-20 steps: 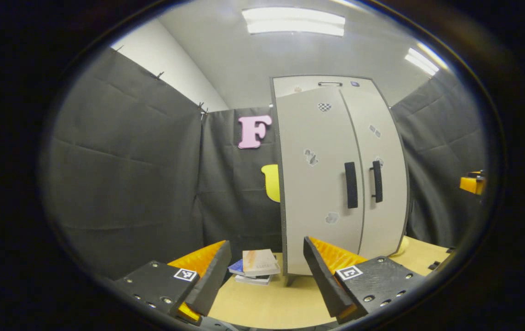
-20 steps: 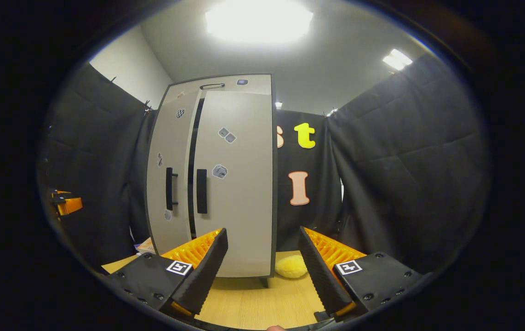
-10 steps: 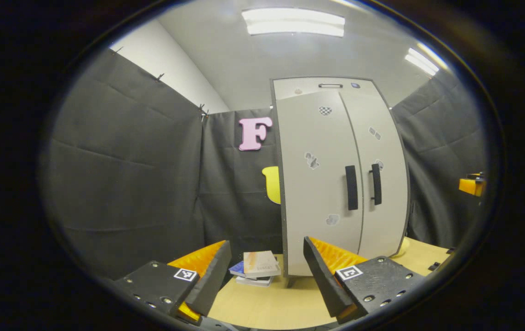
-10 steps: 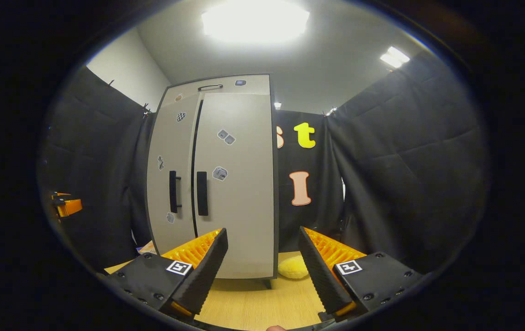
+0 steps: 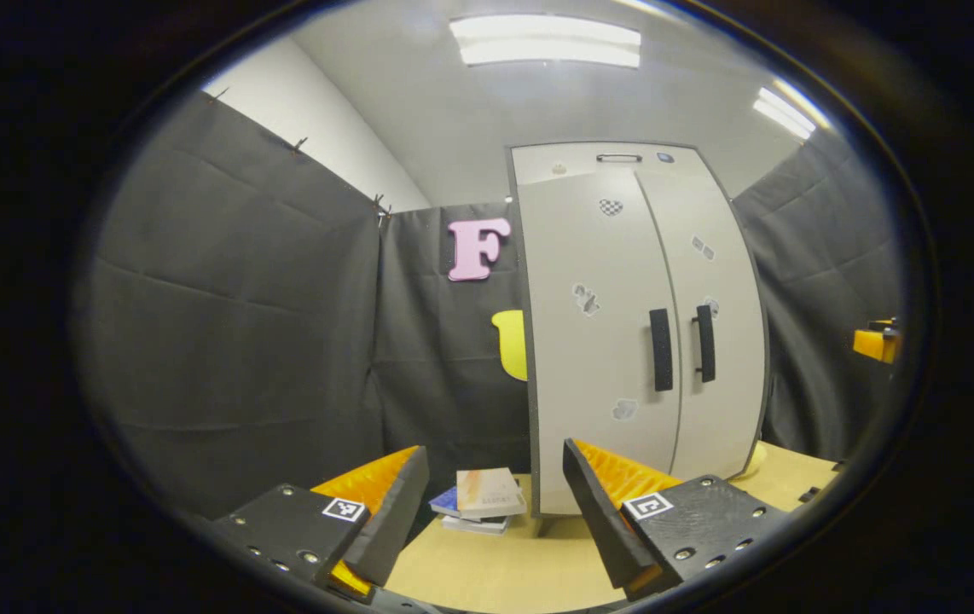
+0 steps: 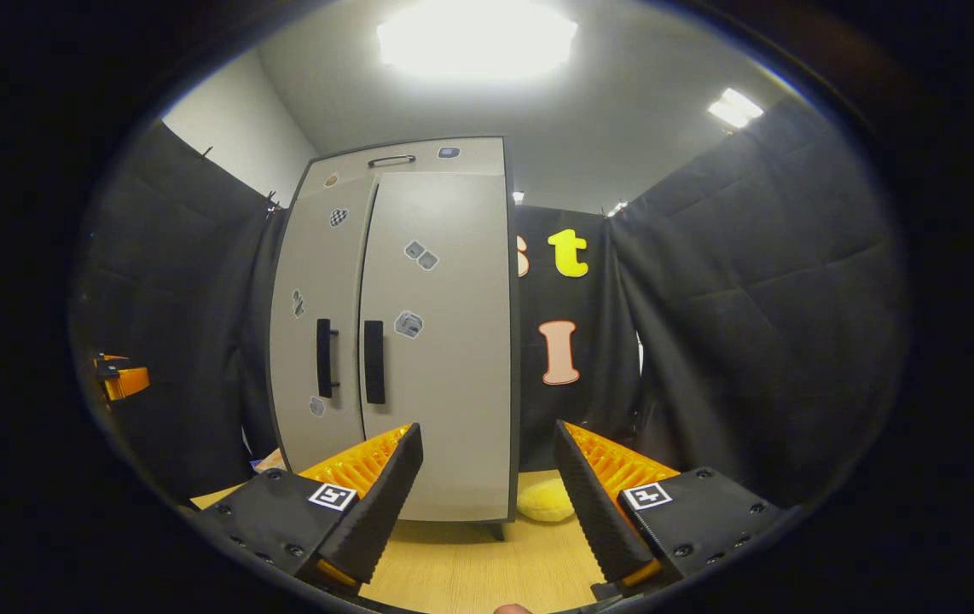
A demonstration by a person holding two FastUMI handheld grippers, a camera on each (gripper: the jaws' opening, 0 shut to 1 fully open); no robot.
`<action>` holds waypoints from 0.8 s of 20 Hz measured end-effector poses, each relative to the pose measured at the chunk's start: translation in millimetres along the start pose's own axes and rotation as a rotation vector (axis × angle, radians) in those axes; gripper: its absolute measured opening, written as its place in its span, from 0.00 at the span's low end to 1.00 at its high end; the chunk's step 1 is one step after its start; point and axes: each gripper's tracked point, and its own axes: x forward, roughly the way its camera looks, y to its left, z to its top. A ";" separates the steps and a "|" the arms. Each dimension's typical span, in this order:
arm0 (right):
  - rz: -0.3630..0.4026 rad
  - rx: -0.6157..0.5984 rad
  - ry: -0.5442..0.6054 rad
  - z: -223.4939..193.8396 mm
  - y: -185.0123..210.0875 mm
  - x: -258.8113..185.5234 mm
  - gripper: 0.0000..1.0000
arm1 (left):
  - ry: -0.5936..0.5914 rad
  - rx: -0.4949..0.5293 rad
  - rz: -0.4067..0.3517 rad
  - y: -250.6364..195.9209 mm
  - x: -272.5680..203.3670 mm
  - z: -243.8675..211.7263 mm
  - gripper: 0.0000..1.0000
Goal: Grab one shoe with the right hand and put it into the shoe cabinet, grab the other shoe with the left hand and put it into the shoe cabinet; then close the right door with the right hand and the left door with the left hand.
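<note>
The grey shoe cabinet [image 5: 615, 341] stands on the table with both doors flush, hiding its inside. Two black handles [image 5: 662, 350] sit side by side at the middle seam. My left gripper [image 5: 494, 473] is open and empty, well in front of the cabinet's left corner. In the right gripper view the cabinet [image 6: 427, 358] rises ahead to the left, and my right gripper [image 6: 487, 443] is open with nothing between its fingers, short of the right door. The other gripper [image 5: 875, 341] shows at the far right of the left gripper view.
A small stack of books [image 5: 487, 499] lies on the wooden table [image 6: 470, 571] left of the cabinet. A yellow soft object [image 6: 545, 499] rests by the cabinet's right foot. Black cloth walls close in on all sides.
The dark gap between the two doors has closed as the left door swung flush. Both grippers have stayed open and drifted only slightly.
</note>
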 end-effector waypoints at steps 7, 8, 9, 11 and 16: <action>-0.002 0.002 -0.002 0.9 -0.8 3.0 0.98 | 0.009 -0.003 0.005 -0.3 3.7 -2.2 1.00; -0.001 0.002 -0.004 1.5 -0.1 3.6 0.98 | 0.009 -0.005 0.004 0.3 4.2 -2.6 1.00; -0.002 0.001 -0.005 2.0 -0.7 4.7 0.98 | 0.009 -0.005 0.006 1.0 3.5 -3.0 1.00; -0.003 0.000 -0.008 3.5 -0.1 8.5 0.98 | 0.006 -0.006 0.005 2.1 4.9 -2.6 1.00; -0.004 -0.005 -0.014 5.5 2.6 12.4 0.98 | 0.003 -0.003 0.006 3.1 12.2 -2.3 1.00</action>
